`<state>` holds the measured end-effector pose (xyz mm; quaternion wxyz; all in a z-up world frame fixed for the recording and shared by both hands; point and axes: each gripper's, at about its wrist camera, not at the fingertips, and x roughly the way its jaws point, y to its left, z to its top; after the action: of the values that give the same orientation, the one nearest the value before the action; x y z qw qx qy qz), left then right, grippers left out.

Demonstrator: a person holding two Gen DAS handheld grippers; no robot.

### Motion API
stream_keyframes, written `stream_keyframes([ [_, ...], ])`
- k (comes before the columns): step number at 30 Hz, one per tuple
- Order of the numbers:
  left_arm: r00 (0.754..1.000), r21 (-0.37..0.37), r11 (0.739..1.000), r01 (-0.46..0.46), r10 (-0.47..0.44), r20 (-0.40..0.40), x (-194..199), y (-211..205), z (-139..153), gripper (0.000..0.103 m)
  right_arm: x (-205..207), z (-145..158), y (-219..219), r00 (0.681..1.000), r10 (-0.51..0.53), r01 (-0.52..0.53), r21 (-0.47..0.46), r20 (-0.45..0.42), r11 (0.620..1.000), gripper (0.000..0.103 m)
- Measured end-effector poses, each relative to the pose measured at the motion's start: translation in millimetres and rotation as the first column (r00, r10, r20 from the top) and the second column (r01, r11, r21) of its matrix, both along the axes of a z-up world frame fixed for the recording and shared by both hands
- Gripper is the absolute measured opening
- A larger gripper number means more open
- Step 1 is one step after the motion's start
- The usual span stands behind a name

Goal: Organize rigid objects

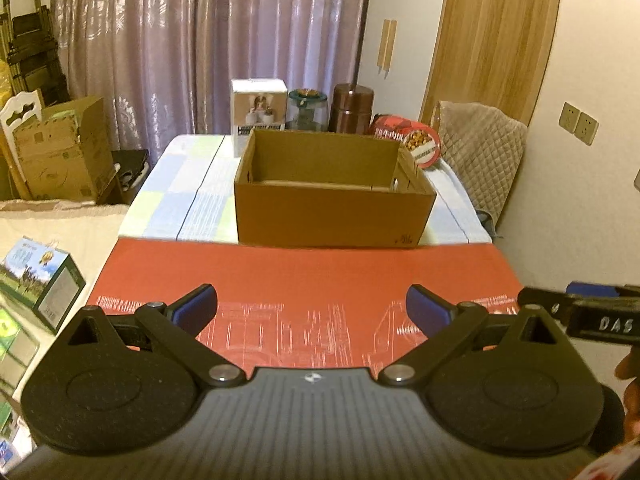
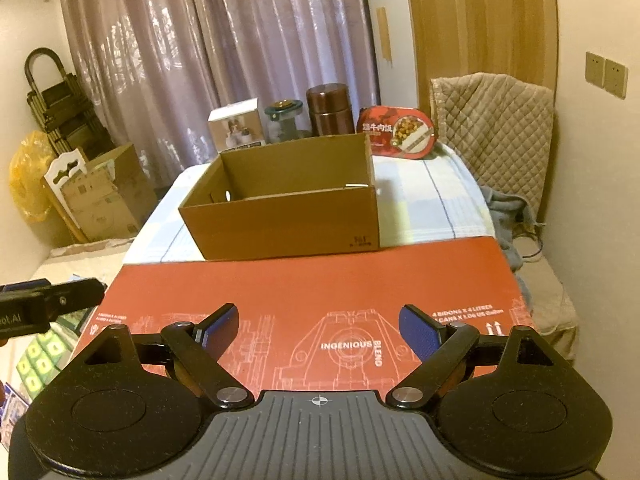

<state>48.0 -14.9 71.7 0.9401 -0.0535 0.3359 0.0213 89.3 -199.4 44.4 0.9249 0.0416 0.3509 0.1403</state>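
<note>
An open brown cardboard box [image 1: 334, 216] [image 2: 288, 216] stands on the striped cloth, empty as far as I can see. Behind it stand a white carton [image 1: 259, 110] [image 2: 236, 124], a glass jar with a green lid [image 1: 307, 109] [image 2: 283, 119], a brown canister [image 1: 352, 108] [image 2: 329, 109] and a red food tray [image 1: 416, 140] [image 2: 398, 131] propped on edge. My left gripper [image 1: 312, 312] hovers open over the red sheet [image 1: 304, 276], nothing between its blue pads. My right gripper [image 2: 319, 330] is open too, over the same red sheet [image 2: 312, 288], and also shows at the right edge of the left wrist view [image 1: 580, 312].
A quilted chair back [image 1: 484, 148] [image 2: 496, 120] stands at the right. Cardboard boxes [image 1: 60, 152] [image 2: 104, 192] and a folded trolley [image 1: 28, 40] crowd the left by the curtain. Printed cartons [image 1: 40, 284] lie at the lower left. A hand [image 1: 630, 368] shows at the right edge.
</note>
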Motion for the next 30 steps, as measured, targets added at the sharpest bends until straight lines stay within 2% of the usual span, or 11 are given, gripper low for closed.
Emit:
stream_keyframes([
  [12, 1.0, 0.026, 1.0, -0.002, 0.003, -0.012, -39.7, -6.1, -1.0, 0.099, -42.7, 8.4, 12.4, 0.998, 0.069, -0.069, -0.016, 0.014, 0.998, 0.085],
  [30, 0.999, 0.029, 1.0, -0.002, 0.003, -0.036, -37.5, -13.8, -10.1, 0.099, -45.9, 1.3, 5.5, 0.999, 0.043, -0.043, -0.03, 0.007, 0.999, 0.085],
])
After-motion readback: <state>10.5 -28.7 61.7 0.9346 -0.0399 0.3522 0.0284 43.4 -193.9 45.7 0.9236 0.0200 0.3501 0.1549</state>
